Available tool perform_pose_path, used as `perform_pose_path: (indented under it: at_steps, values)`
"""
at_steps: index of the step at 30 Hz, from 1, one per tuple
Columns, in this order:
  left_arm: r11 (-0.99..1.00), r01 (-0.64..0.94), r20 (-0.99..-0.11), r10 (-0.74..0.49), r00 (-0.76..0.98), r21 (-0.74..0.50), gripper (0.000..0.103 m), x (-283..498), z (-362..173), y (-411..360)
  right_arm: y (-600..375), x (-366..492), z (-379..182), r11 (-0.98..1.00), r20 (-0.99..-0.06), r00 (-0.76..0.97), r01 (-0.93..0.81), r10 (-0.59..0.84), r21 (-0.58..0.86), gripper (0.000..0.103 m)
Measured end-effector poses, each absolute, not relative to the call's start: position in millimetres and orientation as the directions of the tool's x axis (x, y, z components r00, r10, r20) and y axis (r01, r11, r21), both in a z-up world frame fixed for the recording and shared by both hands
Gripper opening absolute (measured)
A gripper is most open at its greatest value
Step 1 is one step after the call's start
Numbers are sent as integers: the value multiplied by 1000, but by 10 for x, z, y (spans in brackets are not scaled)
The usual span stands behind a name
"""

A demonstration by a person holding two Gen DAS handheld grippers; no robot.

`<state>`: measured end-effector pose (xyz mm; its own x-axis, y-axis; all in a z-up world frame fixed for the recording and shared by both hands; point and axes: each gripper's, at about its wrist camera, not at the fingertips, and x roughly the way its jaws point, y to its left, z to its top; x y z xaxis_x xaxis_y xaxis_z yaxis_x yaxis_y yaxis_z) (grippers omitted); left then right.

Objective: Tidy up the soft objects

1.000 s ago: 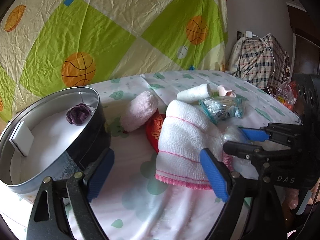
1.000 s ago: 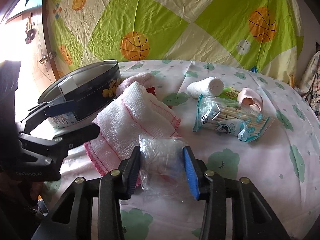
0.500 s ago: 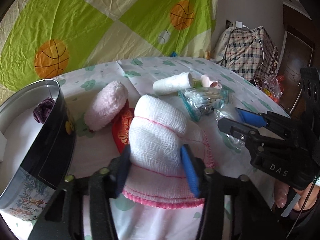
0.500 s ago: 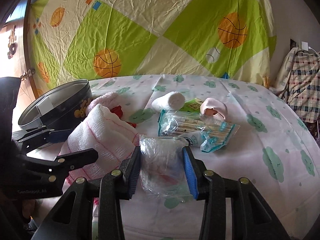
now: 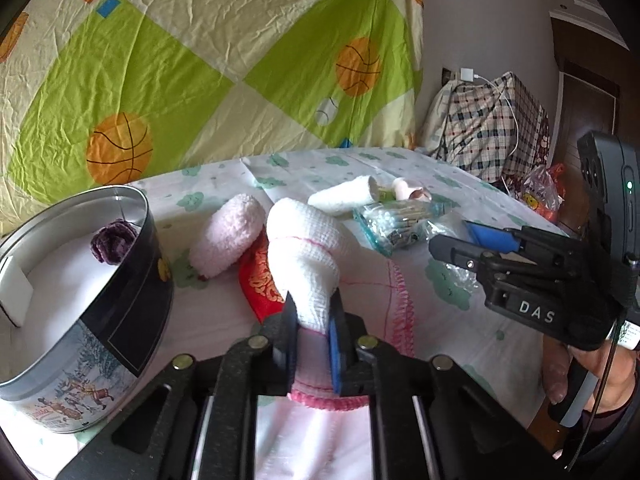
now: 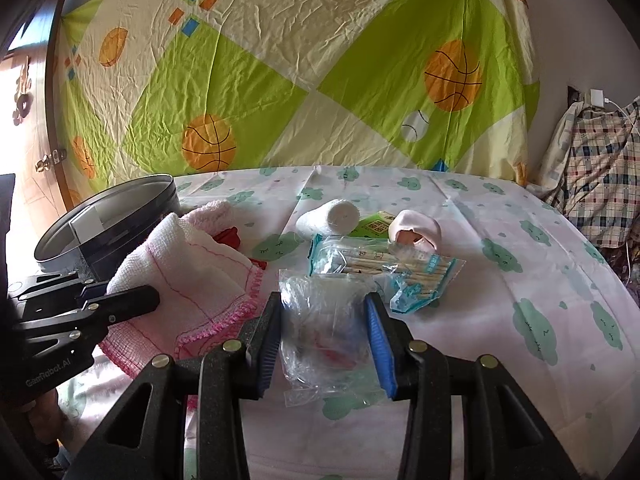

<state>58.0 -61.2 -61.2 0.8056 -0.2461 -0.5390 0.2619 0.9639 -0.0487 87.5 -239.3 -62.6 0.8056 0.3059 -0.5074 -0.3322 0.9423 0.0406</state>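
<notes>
**Left gripper pinches the cloth**

The left gripper now has its jaws pressed together on a bunched fold of the white cloth; a second ago they stood spread wide on either side of it. The cloth's hump rises from the jaws, and its pink-stitched edge lies flat on the tabletop. The right gripper is unchanged: its jaws are part closed on a crumpled clear bag just right of the cloth.

The tabletop wears a white cover printed with green clouds. Behind it hangs a sheet of green and cream squares with basketballs; a checked bundle sits at the far right by the wall.

Left of the cloth stands an open round tin holding a purple knit flower and a white block. Between tin and cloth lie a pink fluffy roll and a red item, partly under the cloth. Beyond are a white roll, a packet of swabs, a green card and a pale pink piece.
</notes>
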Motion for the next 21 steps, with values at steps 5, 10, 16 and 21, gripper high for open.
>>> perform_pose_path:
  at_steps: [5,10,16,21]
  values:
    - [968,243,-495,-244,834,-69,10,539,-575,-523,-2403,822,-605,946,-475,828,-323,298,30,43]
    - [971,234,-442,-234,866,-55,10,443,-545,-507,-2396,749,-581,948,-436,851,-319,292,14,43]
    - [976,215,-409,-204,889,-19,10,383,-538,-520,-2405,696,-560,950,-404,868,-312,288,5,43]
    - [980,199,-392,-190,900,-16,10,357,-532,-500,-2413,651,-550,952,-379,881,-307,284,-2,43]
